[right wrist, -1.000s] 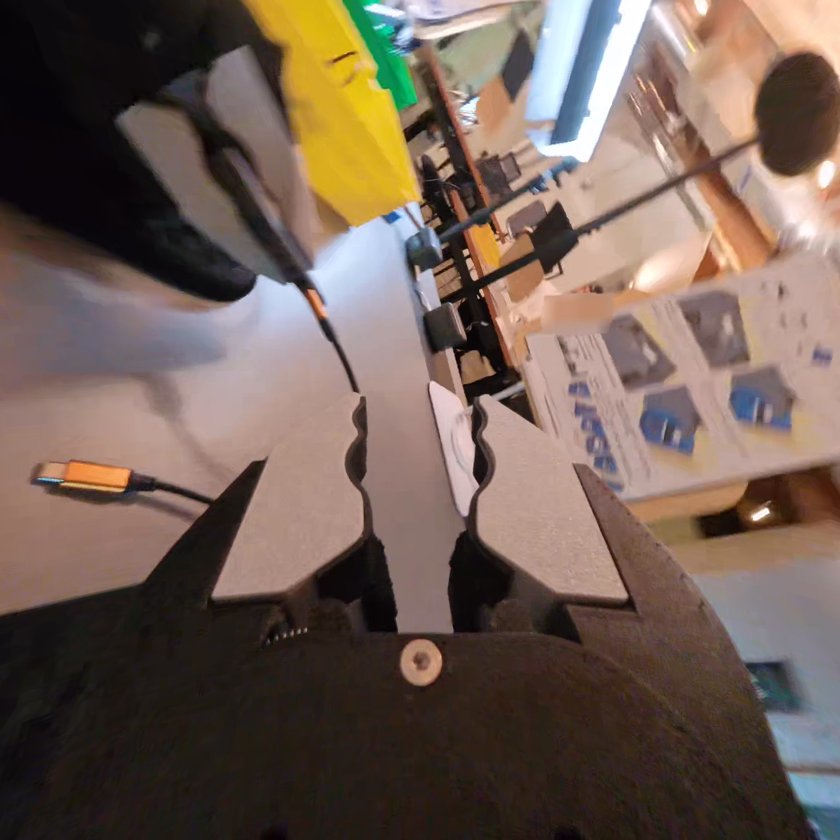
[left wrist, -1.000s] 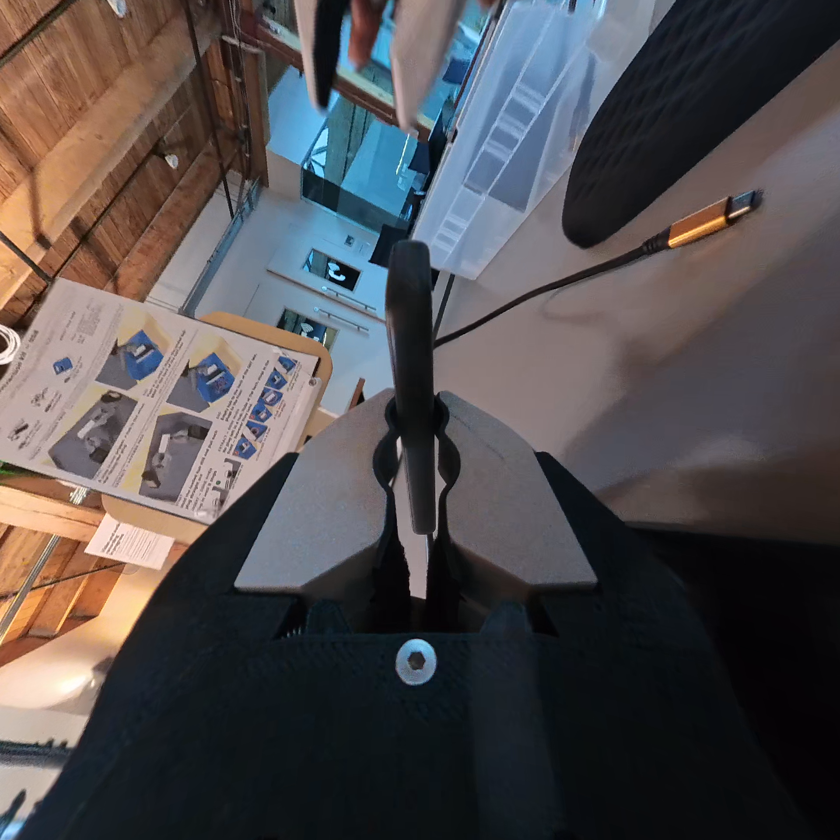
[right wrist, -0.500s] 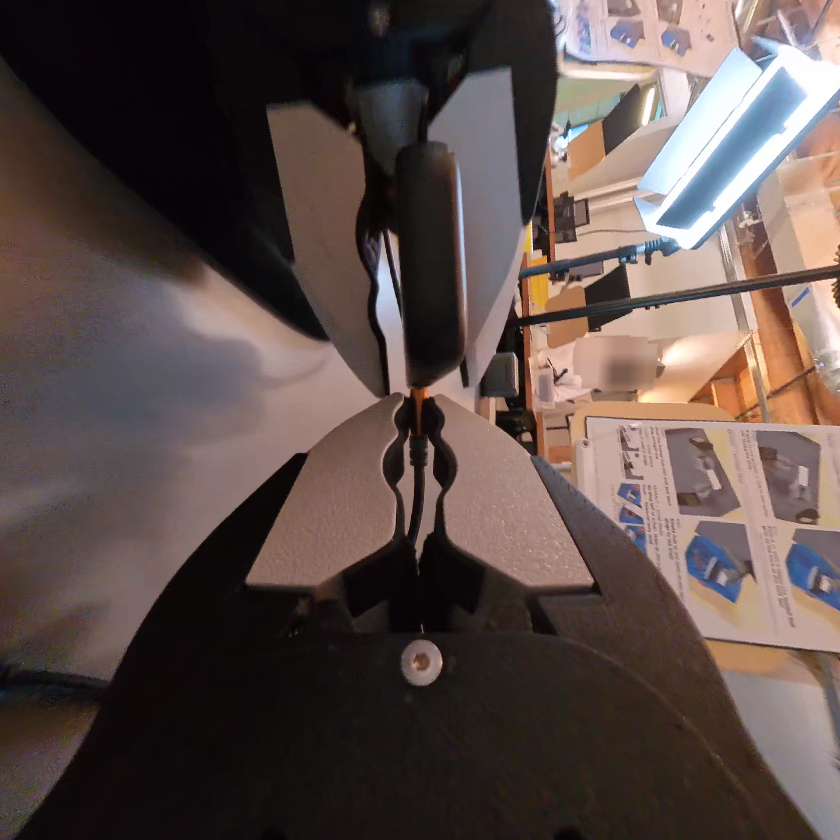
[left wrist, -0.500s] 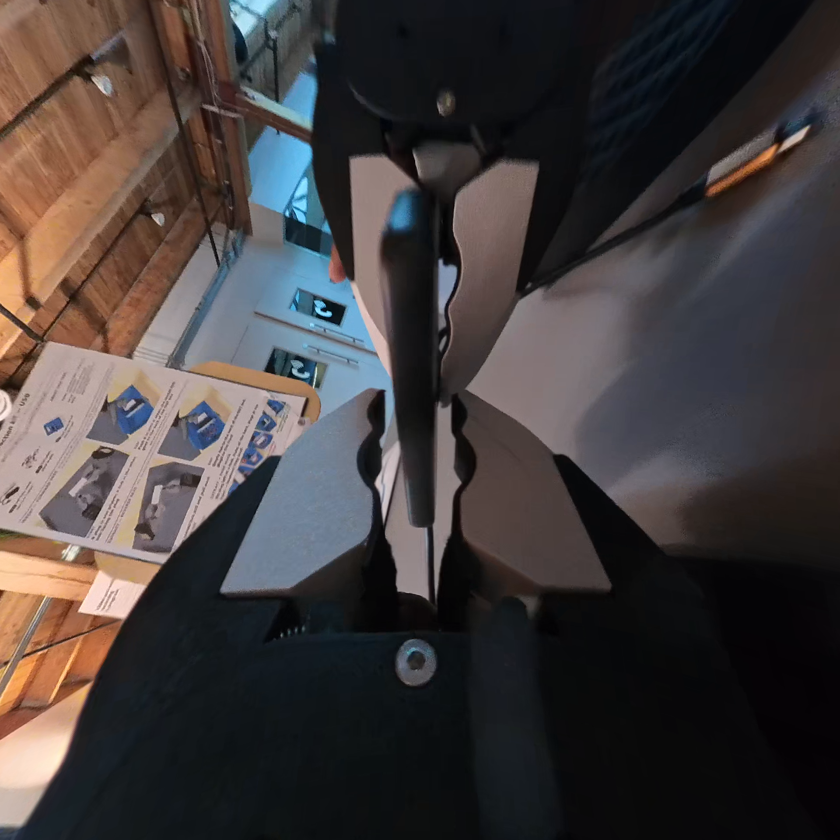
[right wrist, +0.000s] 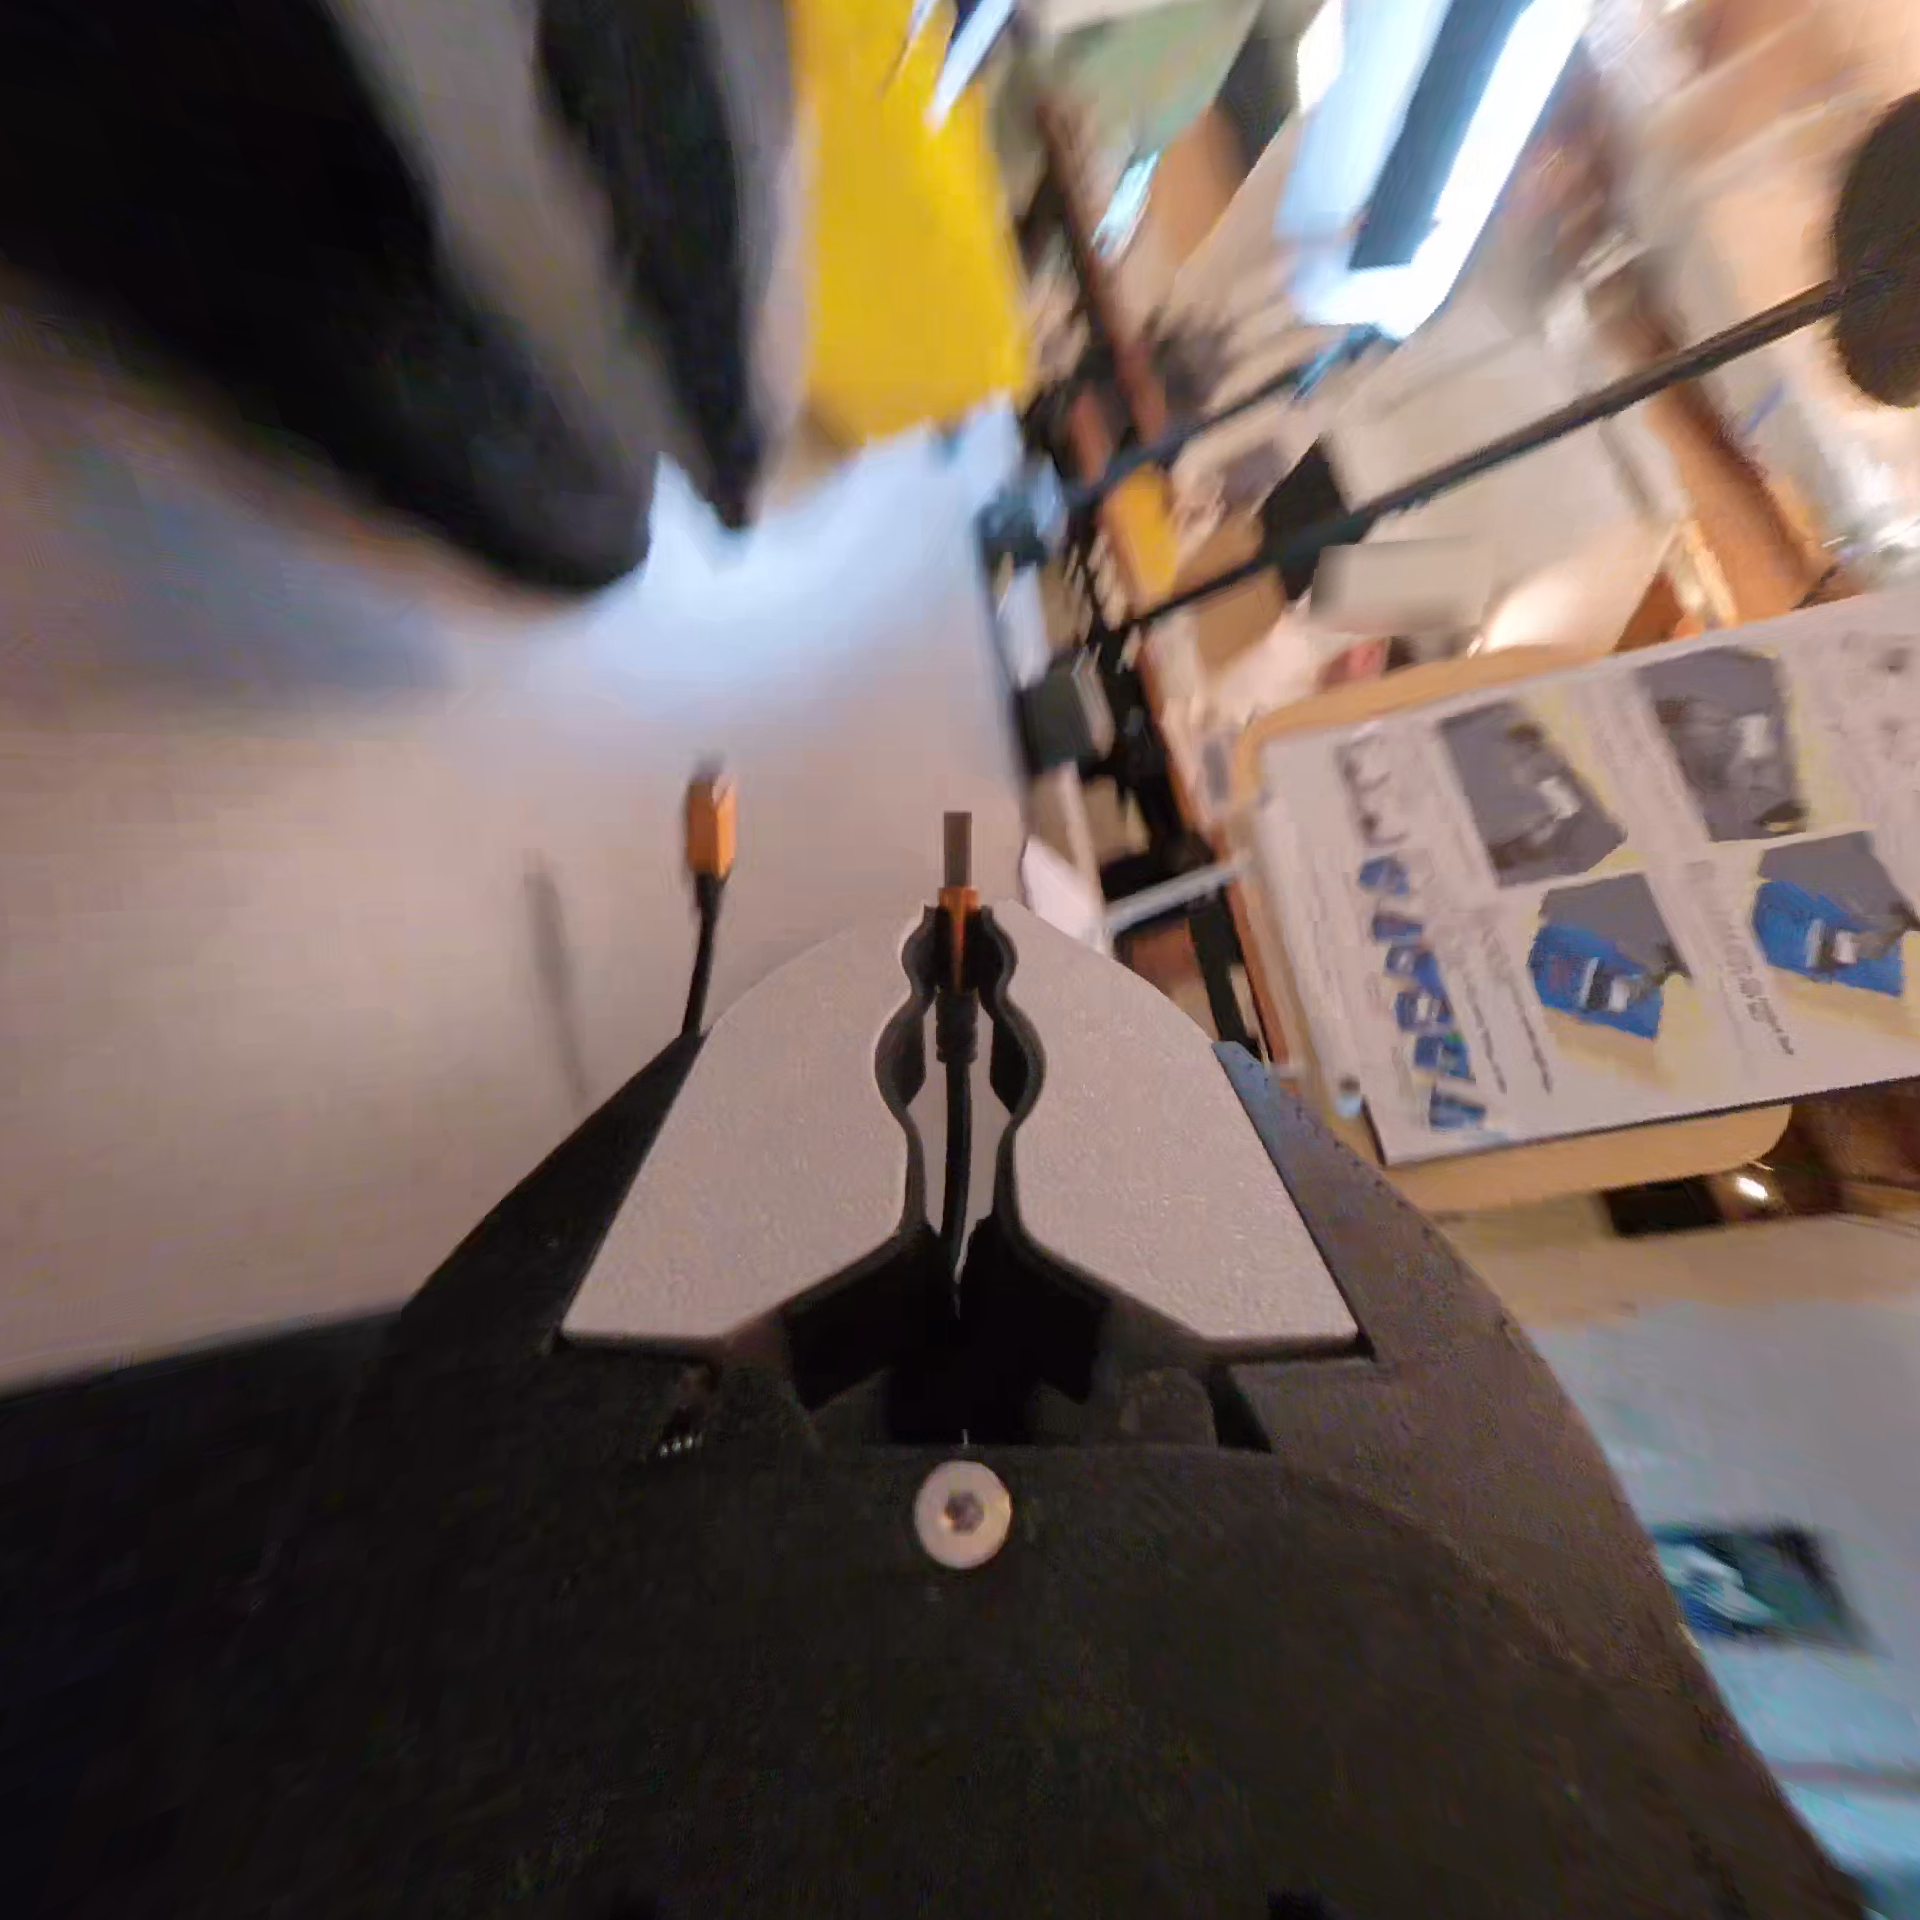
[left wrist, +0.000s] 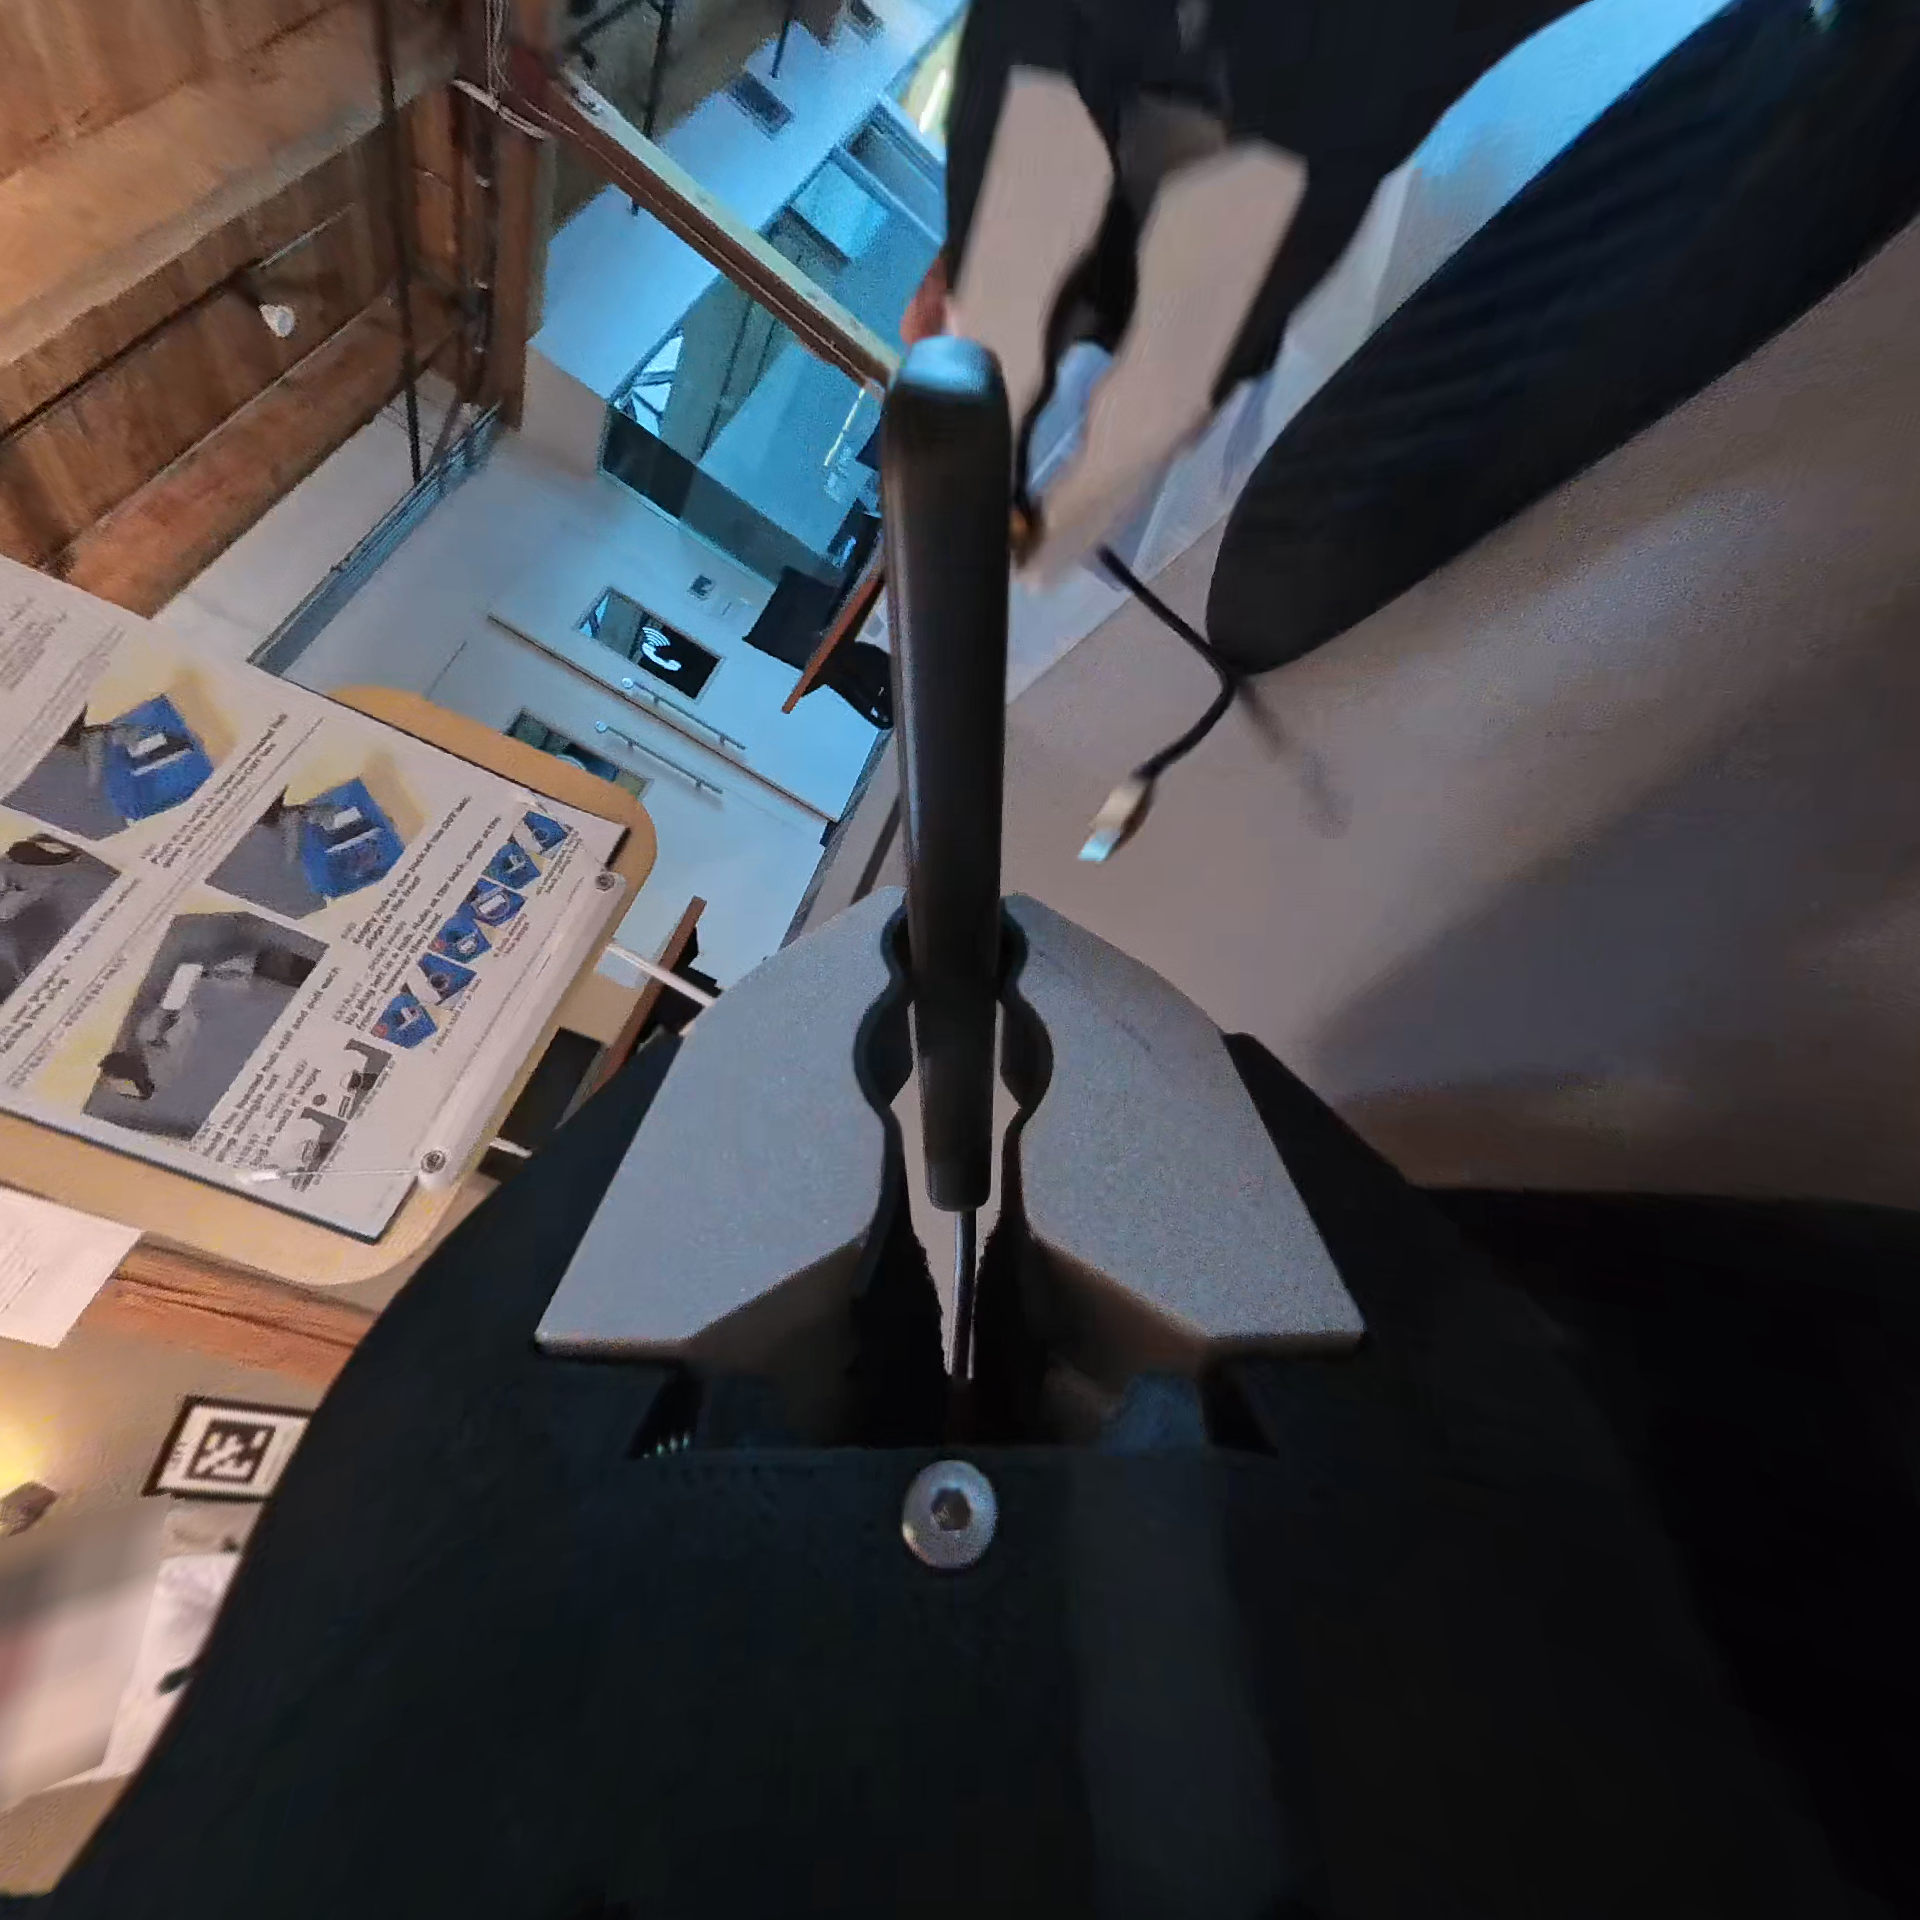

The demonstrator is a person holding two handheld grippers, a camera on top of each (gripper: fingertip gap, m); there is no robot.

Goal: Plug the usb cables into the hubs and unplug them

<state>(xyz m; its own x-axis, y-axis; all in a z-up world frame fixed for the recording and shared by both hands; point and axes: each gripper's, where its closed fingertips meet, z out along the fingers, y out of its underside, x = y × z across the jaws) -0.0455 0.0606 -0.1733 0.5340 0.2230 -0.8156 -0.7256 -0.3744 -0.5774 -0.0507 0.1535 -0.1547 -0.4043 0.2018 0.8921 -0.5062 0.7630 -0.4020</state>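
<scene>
My left gripper [left wrist: 951, 920] is shut on a slim black hub [left wrist: 945, 675], held edge-on and sticking out forward past the fingertips. My right gripper [right wrist: 956, 914] is shut on an orange USB plug [right wrist: 954, 935]. Its bare metal tip [right wrist: 956, 847] points forward in free air, apart from the hub. A second orange plug [right wrist: 712, 826] on a black cable lies on the table to its left. In the left wrist view the right gripper [left wrist: 1101, 343] is blurred beyond the hub, with a loose plug [left wrist: 1117, 816] below it. The left gripper is a dark blur [right wrist: 416, 260] in the right wrist view.
The grey table [left wrist: 1558, 935] runs along the right. A black rounded mesh object [left wrist: 1558, 364] stands at its far side. A board with a printed sheet of pictures [left wrist: 260, 914] is to the left, and also shows in the right wrist view [right wrist: 1610, 883]. A yellow shape [right wrist: 904, 260] is behind. The gap from one gripper's tips to the other's is roughly 10 centimetres.
One second ago the right gripper was open and empty. Half a second ago it was shut on the plug right at the hub's end. Now the grippers have drawn apart and the plug's tip is bare.
</scene>
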